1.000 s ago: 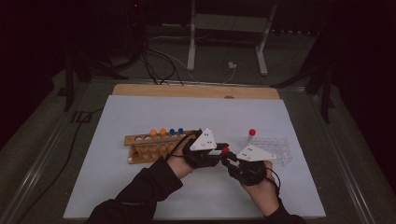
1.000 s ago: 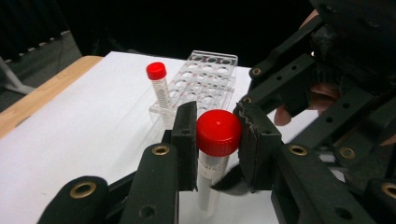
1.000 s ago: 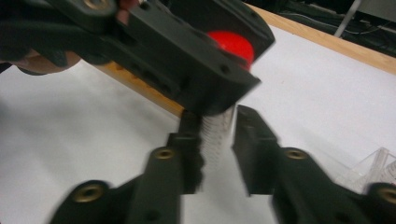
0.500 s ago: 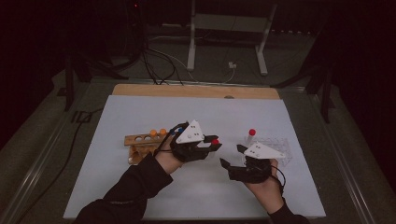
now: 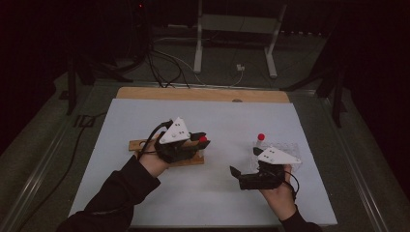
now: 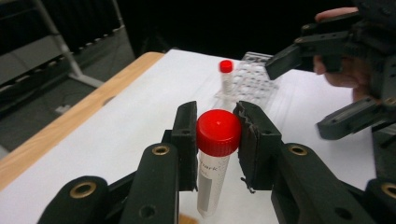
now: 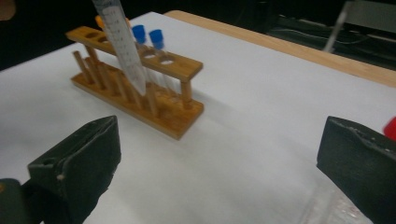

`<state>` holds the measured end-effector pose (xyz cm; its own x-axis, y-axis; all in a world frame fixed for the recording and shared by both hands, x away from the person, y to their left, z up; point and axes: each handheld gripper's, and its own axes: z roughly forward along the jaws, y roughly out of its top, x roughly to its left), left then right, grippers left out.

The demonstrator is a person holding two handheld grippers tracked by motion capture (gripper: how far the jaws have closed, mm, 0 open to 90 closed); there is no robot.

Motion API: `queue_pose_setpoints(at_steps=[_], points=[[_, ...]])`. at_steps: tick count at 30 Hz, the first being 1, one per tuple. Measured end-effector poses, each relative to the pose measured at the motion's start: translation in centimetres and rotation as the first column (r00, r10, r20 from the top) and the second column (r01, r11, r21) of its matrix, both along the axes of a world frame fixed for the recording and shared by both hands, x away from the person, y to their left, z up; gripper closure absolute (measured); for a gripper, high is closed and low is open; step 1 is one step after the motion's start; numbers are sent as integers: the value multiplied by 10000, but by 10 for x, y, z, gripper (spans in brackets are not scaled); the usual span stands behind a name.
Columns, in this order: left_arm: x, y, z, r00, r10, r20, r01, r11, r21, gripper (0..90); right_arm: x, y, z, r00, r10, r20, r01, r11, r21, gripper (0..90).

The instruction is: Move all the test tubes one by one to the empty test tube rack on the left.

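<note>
My left gripper (image 6: 215,140) is shut on a clear tube with a red cap (image 6: 217,133), held upright by the cap end. In the high view this left gripper (image 5: 198,140) hovers over the right end of a wooden tube rack (image 5: 138,145). From the right gripper view the held tube (image 7: 122,44) hangs above the wooden rack (image 7: 140,88), where two blue-capped tubes (image 7: 145,35) stand. My right gripper (image 5: 238,178) is open and holds nothing, its jaws wide apart (image 7: 219,172). A second red-capped tube (image 5: 261,138) stands in a clear plastic rack (image 5: 290,153).
The white mat (image 5: 217,121) covers the table, with a wooden strip (image 5: 203,94) along its far edge. A metal stand (image 5: 232,29) and cables (image 5: 159,58) lie on the floor beyond. The person's dark sleeve (image 5: 111,198) reaches in at the lower left.
The two grippers were together at mid-table; they have parted. The left one has carried the red-capped tube leftward over the wooden rack, and the right one has drawn back, open.
</note>
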<state>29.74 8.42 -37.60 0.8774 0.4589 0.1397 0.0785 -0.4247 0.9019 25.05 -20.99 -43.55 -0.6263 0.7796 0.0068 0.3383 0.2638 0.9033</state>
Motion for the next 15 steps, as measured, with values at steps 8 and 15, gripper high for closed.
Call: queue_pose_setpoints(at_steps=[8, 15], points=[[-4, 32, 9, 9970, 733, 261, -735, 9973, 39, 713, -1, -2, 1, 9999, -90, 54, 90, 9999, 72, 0], [-6, 66, 10, 9879, 1521, 293, -1523, 9883, 68, 714, -1, -3, 2, 9999, -76, 75, 75, 9999, 129, 0]])
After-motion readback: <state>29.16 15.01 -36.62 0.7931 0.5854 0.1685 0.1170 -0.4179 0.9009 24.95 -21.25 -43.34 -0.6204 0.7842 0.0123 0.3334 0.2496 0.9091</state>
